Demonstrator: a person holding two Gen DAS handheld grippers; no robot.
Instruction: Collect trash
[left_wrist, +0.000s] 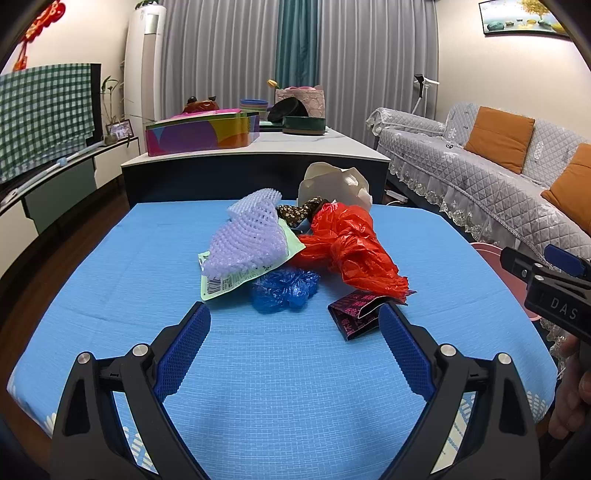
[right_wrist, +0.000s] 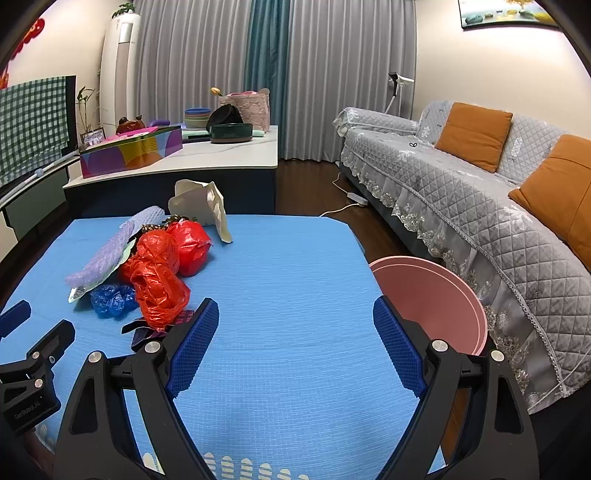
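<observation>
Red bag (left_wrist: 351, 251), blue cloth (left_wrist: 110, 280), pink bin (right_wrist: 432, 295).

Black tool (left_wrist: 294, 314), blue ribbed pads (left_wrist: 183, 350)

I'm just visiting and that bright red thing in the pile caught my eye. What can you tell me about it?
The red bag is thin, glossy, crinkled plastic, bunched and twisted into lumps. It lies on the blue cloth in the trash pile, its near end resting on a dark wrapper, with a crumpled blue bag to its left and a beige paper bag behind. Neither tool touches it.
</observation>
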